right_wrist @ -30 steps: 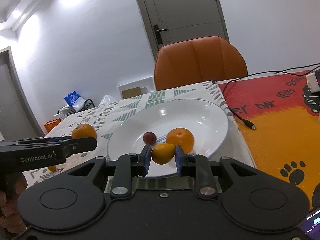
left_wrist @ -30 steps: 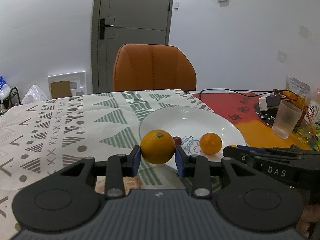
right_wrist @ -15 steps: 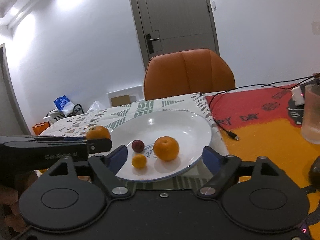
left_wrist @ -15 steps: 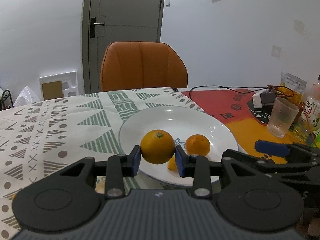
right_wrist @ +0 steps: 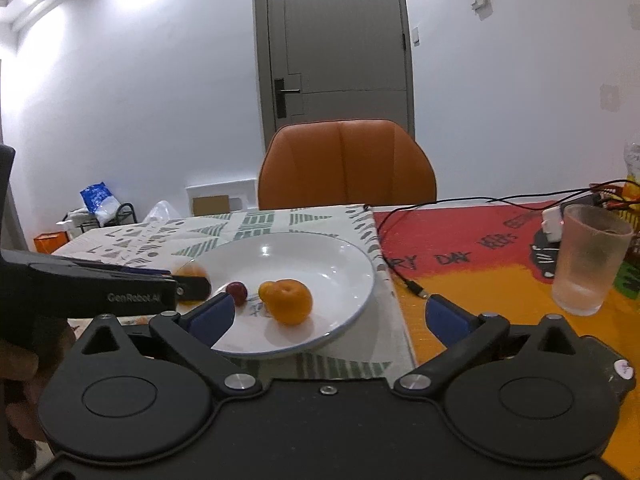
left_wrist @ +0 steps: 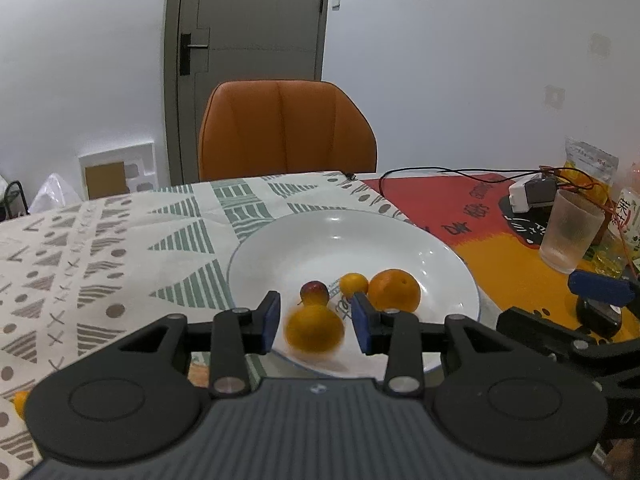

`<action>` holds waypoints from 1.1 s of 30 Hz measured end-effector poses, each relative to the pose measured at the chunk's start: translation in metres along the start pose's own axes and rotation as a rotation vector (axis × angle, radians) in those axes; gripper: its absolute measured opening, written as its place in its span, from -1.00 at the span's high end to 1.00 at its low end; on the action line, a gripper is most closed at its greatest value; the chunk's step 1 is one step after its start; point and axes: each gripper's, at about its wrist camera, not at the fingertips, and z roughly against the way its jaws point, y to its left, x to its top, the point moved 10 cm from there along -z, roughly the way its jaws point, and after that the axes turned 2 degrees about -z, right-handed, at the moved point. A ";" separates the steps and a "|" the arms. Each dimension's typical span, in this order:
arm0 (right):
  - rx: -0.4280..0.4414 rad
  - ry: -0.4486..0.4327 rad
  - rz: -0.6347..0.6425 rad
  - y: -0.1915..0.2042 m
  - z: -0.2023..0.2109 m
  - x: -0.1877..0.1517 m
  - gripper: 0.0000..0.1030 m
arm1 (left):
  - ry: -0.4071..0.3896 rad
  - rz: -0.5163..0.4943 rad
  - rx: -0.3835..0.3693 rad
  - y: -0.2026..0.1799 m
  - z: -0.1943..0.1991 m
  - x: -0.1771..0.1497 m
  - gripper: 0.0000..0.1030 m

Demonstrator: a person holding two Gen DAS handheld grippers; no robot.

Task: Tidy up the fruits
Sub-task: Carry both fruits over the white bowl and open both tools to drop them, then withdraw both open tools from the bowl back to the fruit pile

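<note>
A white plate (left_wrist: 280, 248) sits on the patterned tablecloth. It holds an orange (left_wrist: 394, 290), a small yellow fruit (left_wrist: 353, 283) and a small red fruit (left_wrist: 314, 291). My left gripper (left_wrist: 316, 322) has its jaws slightly apart over the plate's near rim; a blurred orange (left_wrist: 314, 330) drops free between them. In the right wrist view the plate (right_wrist: 344, 264) holds the orange (right_wrist: 290, 301) and red fruit (right_wrist: 237, 293). My right gripper (right_wrist: 328, 314) is wide open and empty, just short of the plate. The left gripper (right_wrist: 192, 286) reaches in from the left.
An orange chair (left_wrist: 286, 132) stands behind the table. A frosted glass (left_wrist: 570, 230) and a white charger with cables (left_wrist: 530, 196) sit on the red-yellow mat at right. Another small fruit (left_wrist: 18, 402) lies at the lower left on the cloth.
My left gripper has opened slightly and let go of the orange, which is falling at the plate's near edge. My right gripper, which released the small yellow fruit earlier, has pulled back and stays open.
</note>
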 end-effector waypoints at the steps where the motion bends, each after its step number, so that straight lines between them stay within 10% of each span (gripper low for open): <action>1: -0.001 0.001 0.002 -0.001 0.001 0.000 -1.00 | -0.002 -0.004 -0.001 0.000 0.001 0.001 0.25; 33: 0.138 0.002 0.031 0.050 0.000 0.001 -1.00 | -0.049 0.053 0.216 0.102 0.080 -0.015 -0.56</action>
